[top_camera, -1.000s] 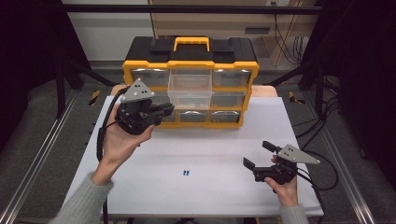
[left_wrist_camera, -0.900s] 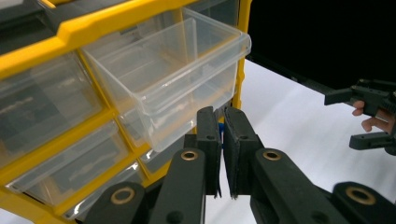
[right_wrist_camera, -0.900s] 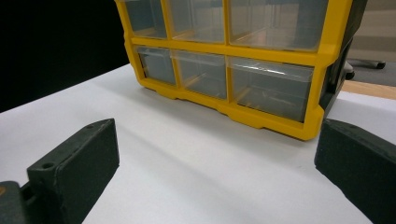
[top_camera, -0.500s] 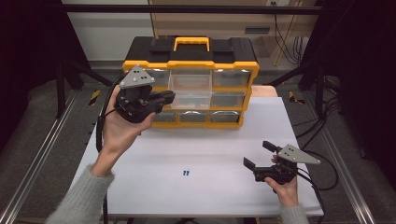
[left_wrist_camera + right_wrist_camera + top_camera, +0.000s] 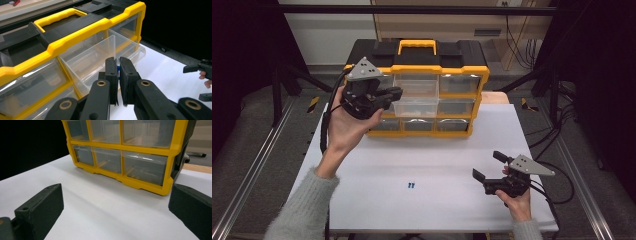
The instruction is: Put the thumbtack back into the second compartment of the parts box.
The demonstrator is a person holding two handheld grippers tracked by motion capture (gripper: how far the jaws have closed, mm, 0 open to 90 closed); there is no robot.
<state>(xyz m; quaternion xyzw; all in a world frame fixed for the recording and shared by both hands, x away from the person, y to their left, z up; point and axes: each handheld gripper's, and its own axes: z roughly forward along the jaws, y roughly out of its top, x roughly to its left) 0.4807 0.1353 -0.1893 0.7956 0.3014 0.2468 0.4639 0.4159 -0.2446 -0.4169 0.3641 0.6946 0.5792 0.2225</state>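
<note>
**Left claw pinches a small blue piece above the open drawer**

Left claw (image 5: 117, 72) is up off the table, jaws almost together — a sliver of something blue (image 5: 118, 71) shows in the narrow gap between the pads, too small to say what it is. Straight ahead of the tips sits the clear drawer (image 5: 100, 56), pulled out from the middle of the organizer (image 5: 422, 90), and the claw hangs just at its near edge. The yellow handle (image 5: 60, 17) lies beyond, up on the black lid. From the high view the claw (image 5: 393, 94) points across the front of the organizer, hand underneath it, cable trailing down.

Well away from it, low at the table's (image 5: 432, 165) near right, the right claw (image 5: 489, 165) rests in the other hand — jaws wide apart, nothing between them. Between the two claws, on the white top, lie two tiny blue bits (image 5: 411, 185).
</note>
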